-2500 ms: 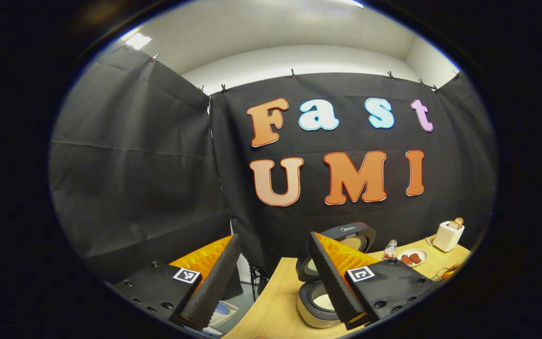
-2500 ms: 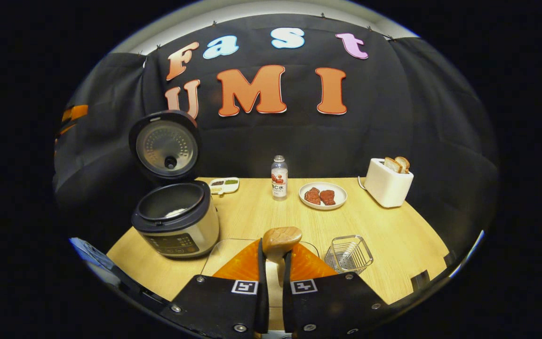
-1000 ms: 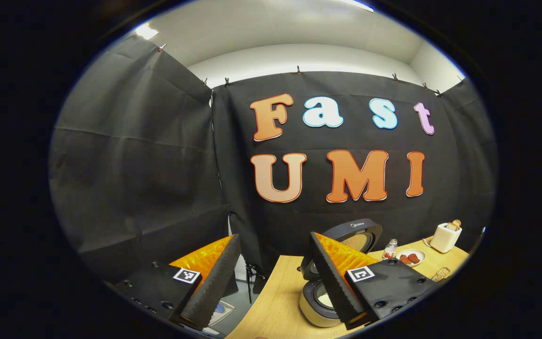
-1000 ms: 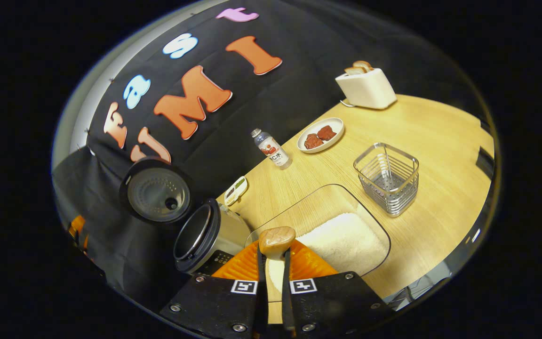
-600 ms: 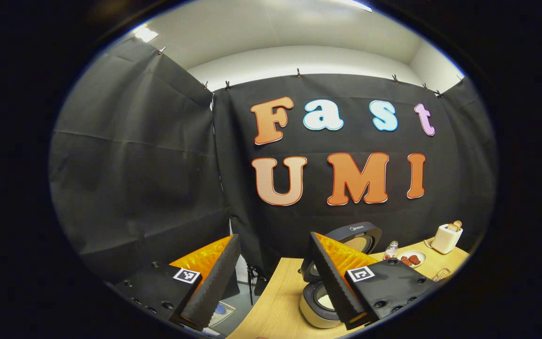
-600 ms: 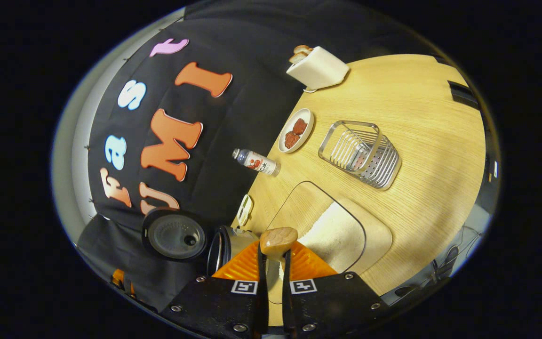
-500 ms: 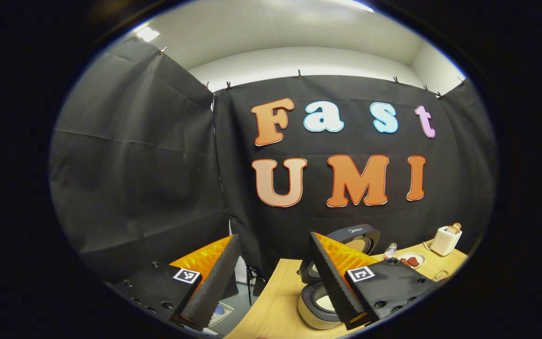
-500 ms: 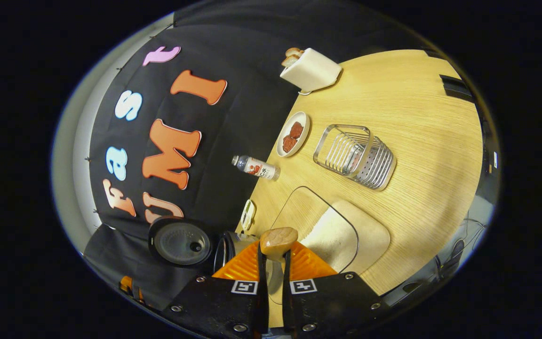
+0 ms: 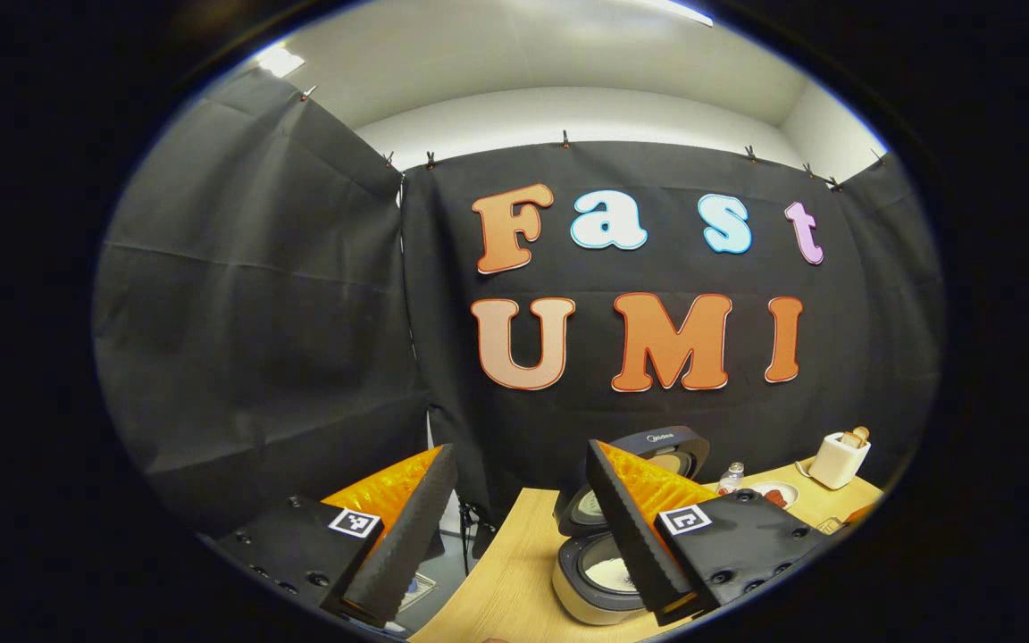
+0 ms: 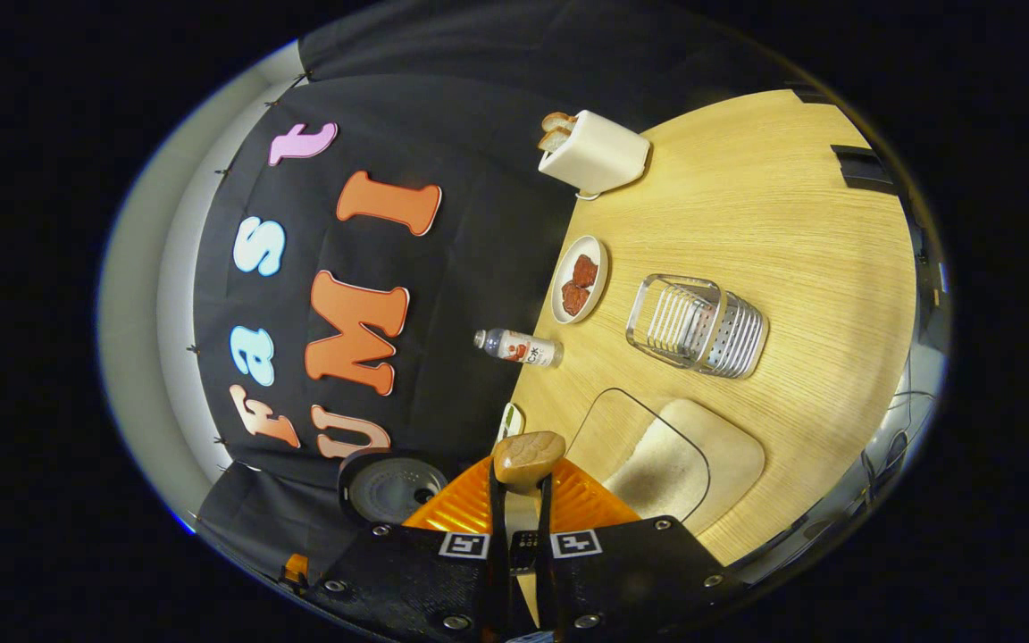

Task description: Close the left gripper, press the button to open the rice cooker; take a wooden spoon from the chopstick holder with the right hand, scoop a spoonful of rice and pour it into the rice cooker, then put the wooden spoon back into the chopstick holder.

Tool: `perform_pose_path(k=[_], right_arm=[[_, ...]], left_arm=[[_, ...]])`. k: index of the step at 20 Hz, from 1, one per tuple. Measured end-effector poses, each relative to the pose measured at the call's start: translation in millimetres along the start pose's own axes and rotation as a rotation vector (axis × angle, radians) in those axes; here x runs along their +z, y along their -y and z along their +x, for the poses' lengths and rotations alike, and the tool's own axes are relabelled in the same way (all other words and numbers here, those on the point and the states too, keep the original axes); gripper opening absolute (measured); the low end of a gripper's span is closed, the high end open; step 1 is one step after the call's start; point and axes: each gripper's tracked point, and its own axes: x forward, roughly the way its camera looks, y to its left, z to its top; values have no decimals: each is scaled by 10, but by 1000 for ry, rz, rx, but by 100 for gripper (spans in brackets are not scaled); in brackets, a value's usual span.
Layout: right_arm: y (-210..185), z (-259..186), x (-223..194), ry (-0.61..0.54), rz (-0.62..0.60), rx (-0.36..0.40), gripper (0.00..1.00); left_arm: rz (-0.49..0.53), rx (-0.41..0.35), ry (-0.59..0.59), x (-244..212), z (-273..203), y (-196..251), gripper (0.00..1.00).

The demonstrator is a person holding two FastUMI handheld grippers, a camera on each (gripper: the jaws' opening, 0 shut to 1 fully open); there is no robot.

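The right tongs (image 10: 519,527) are clamped on the wooden spoon (image 10: 527,457), its bowl just past the fingertips and rolled sideways over the rice cooker (image 10: 389,489), whose lid stands up. The glass tray of rice (image 10: 684,460) lies beside it on the desk (image 10: 791,232), the wire chopstick holder (image 10: 698,323) farther off. The left tongs (image 9: 514,527) hang apart, empty, near the cooker.
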Motion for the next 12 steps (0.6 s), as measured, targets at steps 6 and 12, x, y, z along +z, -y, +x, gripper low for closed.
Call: perform_pose_path(k=[6,12], right_arm=[[-290,21,2,-23,28,45,11],[-685,162,-125,-64,25,99,11]], left_arm=[[-5,7,-1,-7,-9,-7,100],[-6,16,-5,-12,-34,-67,100]])
